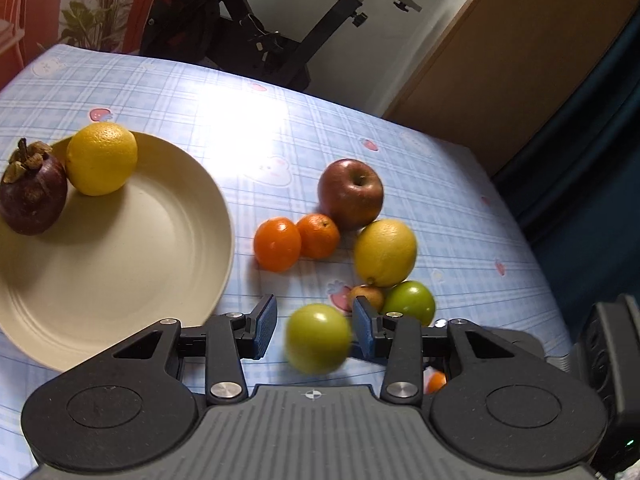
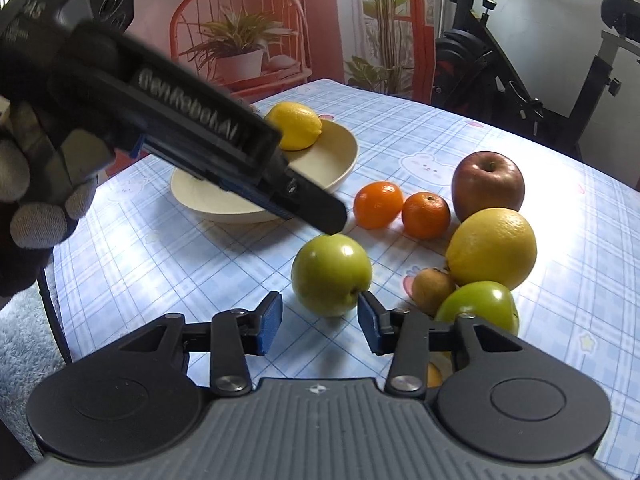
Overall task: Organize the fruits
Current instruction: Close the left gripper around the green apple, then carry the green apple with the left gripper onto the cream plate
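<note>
Right tool (image 2: 320, 322) agape, empty, green apple (image 2: 331, 275) just beyond its tips.

Both the left claw (image 1: 314, 326) and right claw (image 2: 320, 322) angle downward, jaws apart.

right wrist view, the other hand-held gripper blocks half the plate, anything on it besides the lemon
observer: yes, a mangosteen sits on the plate, touching the lemon.
operator: room left on it
observer: plenty, the near part of the plate is bare.
operator: is that gripper holding the green fruit under it
observer: no. the green fruit lies between the fingers of the left hand-held gripper, which is open, with a gap showing at one pad.
</note>
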### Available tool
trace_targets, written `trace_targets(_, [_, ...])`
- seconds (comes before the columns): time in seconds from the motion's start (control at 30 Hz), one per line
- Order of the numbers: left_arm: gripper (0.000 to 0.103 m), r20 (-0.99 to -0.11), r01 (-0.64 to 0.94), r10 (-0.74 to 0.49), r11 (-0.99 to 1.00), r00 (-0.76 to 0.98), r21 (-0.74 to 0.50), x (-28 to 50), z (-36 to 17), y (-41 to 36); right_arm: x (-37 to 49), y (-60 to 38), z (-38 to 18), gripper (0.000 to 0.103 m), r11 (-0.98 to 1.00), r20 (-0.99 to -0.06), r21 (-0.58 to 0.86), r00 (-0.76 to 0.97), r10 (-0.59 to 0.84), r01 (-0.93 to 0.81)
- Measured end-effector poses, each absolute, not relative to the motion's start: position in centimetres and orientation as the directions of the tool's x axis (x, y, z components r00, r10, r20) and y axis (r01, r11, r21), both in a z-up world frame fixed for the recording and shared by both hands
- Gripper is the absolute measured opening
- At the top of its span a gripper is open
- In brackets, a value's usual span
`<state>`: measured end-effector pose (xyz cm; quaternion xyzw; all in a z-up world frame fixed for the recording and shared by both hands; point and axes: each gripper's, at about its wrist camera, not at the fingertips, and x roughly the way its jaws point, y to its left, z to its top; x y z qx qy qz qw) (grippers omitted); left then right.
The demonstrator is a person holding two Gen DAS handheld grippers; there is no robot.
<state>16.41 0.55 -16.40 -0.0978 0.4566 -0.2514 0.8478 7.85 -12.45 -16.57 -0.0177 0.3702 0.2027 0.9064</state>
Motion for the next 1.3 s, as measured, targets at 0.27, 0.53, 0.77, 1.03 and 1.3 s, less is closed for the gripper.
trace_targets(0.27, [0.041, -0.746, 0.295, -0.494, 0.869, 0.446, -0.398, 17.3, -17.8, 1.2, 8.8, -11.8, -17.0, 0.042, 0.921, -0.690, 0.106, 0.639, 0.339, -0.374])
trace_targets(0.53, [0.039, -0.748, 0.281, -0.498, 0.867, 0.439, -0.412, 18.0, -18.3, 1.8, 10.7, -11.4, -17.0, 0.047, 0.924, -0.680, 0.117, 0.649, 0.341, -0.363])
trace_targets(0.77, [0.038, -0.745, 0.282, -0.505, 0.862, 0.435, -0.420, 18.0, -18.2, 1.8, 11.6, -10.7, -17.7, 0.048, 0.919, -0.674, 0.118, 0.649, 0.352, -0.376])
trace_targets(1.03, [0.038, -0.722, 0.287, -0.520, 0.854, 0.457, -0.433, 17.5, -17.2, 2.5, 11.2, -10.4, -16.6, 0.047, 0.917, -0.640, 0.133, 0.674, 0.369, -0.376])
trace_targets(1.3, [0.038, -0.700, 0.230, -0.480, 0.875, 0.529, -0.425, 17.0, -15.4, 6.8, 13.7, -6.1, -15.0, 0.047, 0.875, -0.636, 0.074, 0.654, 0.411, -0.478])
